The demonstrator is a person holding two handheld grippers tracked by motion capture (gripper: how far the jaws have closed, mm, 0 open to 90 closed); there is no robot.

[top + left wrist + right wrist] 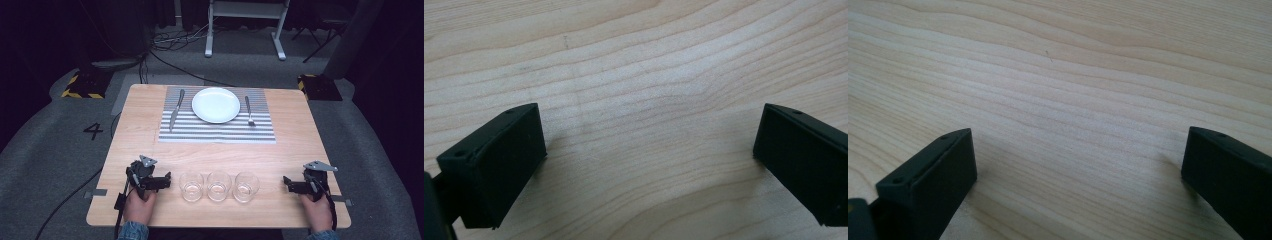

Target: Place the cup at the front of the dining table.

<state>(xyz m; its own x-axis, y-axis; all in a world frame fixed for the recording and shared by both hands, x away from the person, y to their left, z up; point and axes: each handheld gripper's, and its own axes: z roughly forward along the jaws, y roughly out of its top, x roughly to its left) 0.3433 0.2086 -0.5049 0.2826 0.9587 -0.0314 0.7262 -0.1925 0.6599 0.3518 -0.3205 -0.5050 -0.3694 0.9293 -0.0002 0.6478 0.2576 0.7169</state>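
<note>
Clear glasses wait in a row at the near table edge, both grippers parked beside them.
Three glasses (219, 186) stand between the left gripper (162, 181) and right gripper (289, 184), jaws spread wide, empty; likely approach an end glass level, closing gently, clear of neighbours. Plate (216, 105) on striped mat (217, 131) beyond.

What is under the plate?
A striped mat lies under the plate, with the knife and fork on it too. The mat's middle beneath the plate is covered.
</note>
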